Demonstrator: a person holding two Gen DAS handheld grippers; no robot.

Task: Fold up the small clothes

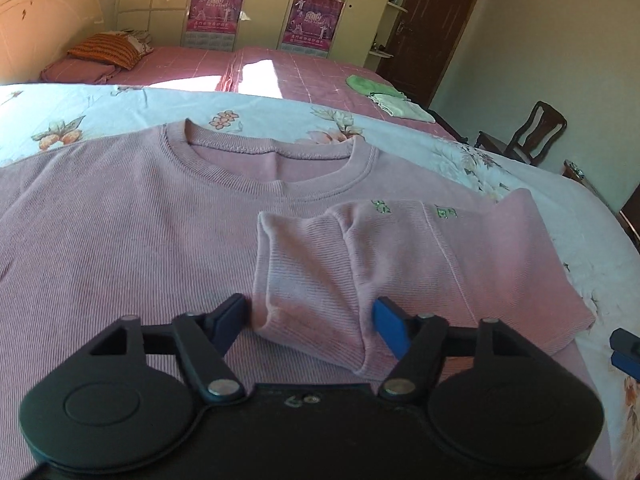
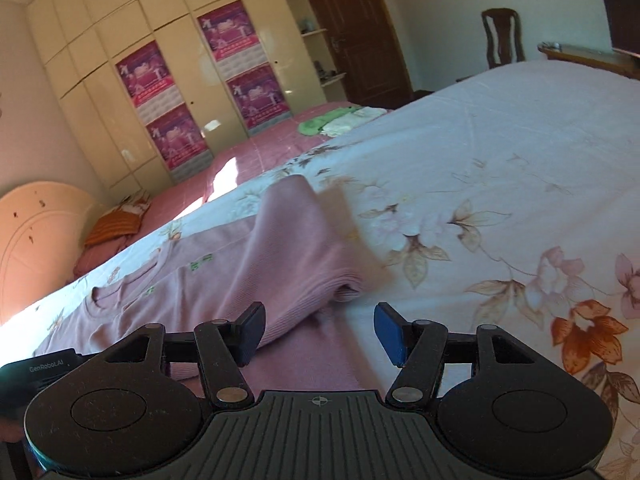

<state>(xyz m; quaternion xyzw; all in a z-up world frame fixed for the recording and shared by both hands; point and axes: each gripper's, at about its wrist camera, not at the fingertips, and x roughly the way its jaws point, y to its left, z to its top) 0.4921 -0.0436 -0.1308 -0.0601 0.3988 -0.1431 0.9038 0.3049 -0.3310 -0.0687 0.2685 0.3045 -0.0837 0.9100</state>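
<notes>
— folding the pink sweater (image 1: 132, 240) on the floral bedspread (image 1: 400, 128), are you? which step is this?

— the sleeve stage, by my reading. the sweater lies flat ahead of my left gripper (image 1: 308, 320), collar at the far side. its one sleeve (image 1: 360, 264) is already laid across the chest, cuff end toward me.

— and your jaws?

— left ones are spread, one pad either side of that sleeve's near end. the left pad sits right at the fabric's edge, the right pad over it, but nothing is pinched that i can see. my right gripper (image 2: 318, 330) is spread too, with only flat pink cloth and bedspread in the gap. the folded shoulder edge (image 2: 320, 248) rises just beyond its left pad, blurred.

— so what does the next move call for?

— i judge the other sleeve needs the same treatment: it runs off past my left jaw, out of view. that means reaching there, closing on one layer at the cuff, and carrying it across without dragging the body crooked. the rib knit looks soft and could bunch.
</notes>
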